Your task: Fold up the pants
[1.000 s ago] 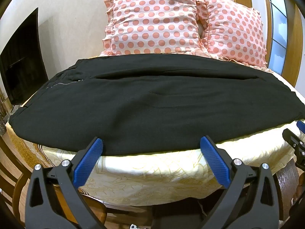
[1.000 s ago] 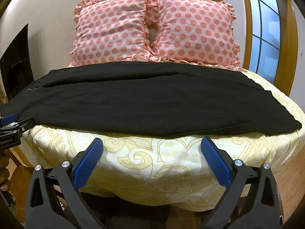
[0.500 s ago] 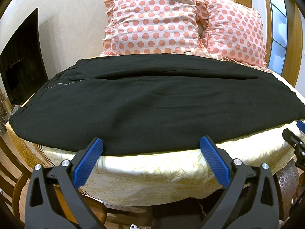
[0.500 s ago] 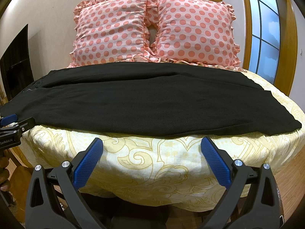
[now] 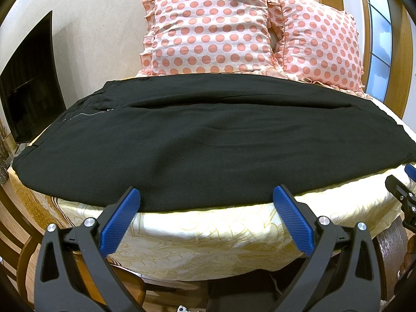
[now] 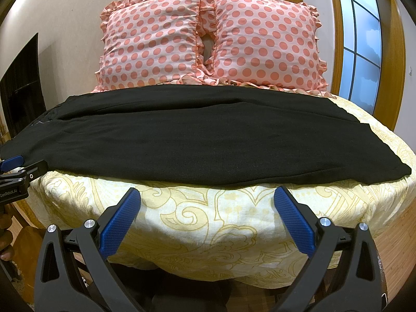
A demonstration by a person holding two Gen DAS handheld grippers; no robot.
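Black pants (image 5: 208, 140) lie flat across a bed, waistband and zipper at the left, leg ends at the right; they also show in the right wrist view (image 6: 202, 137). My left gripper (image 5: 206, 202) is open and empty, its blue fingertips just at the pants' near edge. My right gripper (image 6: 206, 202) is open and empty, a little short of the pants, over the front of the yellow patterned bedsheet (image 6: 208, 223). The right gripper's tip shows at the right edge of the left wrist view (image 5: 405, 192); the left gripper's tip shows at the left edge of the right wrist view (image 6: 15, 171).
Two pink polka-dot pillows (image 5: 213, 26) (image 6: 265, 41) lean against the wall behind the pants. A dark TV screen (image 5: 28, 78) stands at the left. A window with a wooden frame (image 6: 364, 44) is at the right. Wooden furniture (image 5: 15, 234) stands low at the left.
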